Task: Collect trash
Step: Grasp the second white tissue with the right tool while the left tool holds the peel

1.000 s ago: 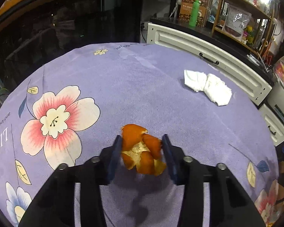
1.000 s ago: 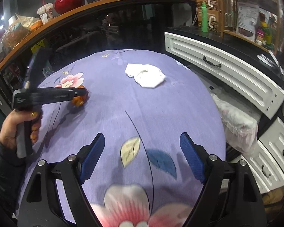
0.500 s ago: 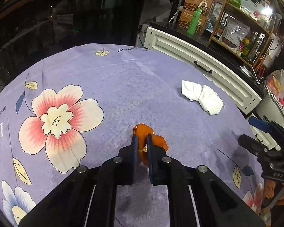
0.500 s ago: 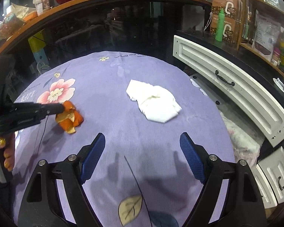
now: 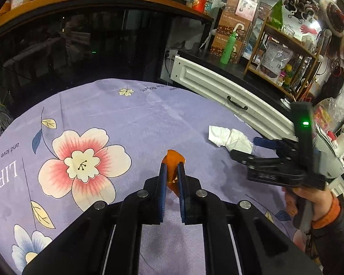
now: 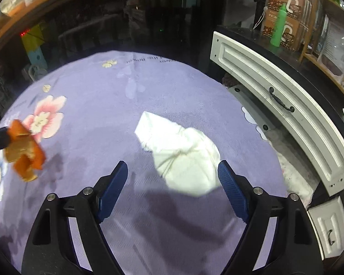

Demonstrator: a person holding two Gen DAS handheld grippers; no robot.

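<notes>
Left tongs [image 5: 172,178]: clamped on the orange peel [image 5: 172,160], which hangs clear of the surface [image 5: 126,114] in the right wrist view.
Right tongs [image 6: 172,181]: wide apart, gripping nothing, hovering at the near edge of the white tissue [image 6: 178,151].
Tissue: crumpled, lying flat on the purple flowered cloth; its long axis runs from far-left to near-right, aslant to the gap of the right tongs.
Key relation: the tissue lies just ahead of the right tongs and slightly toward their right pad; the right hand is much the nearer, since the peel sits well to the tissue's left.
Writing: "LIFE" and "and love is the" on the cloth, left of the tissue; other print too small to read.
Judgement: peel collected; tissue next.
</notes>
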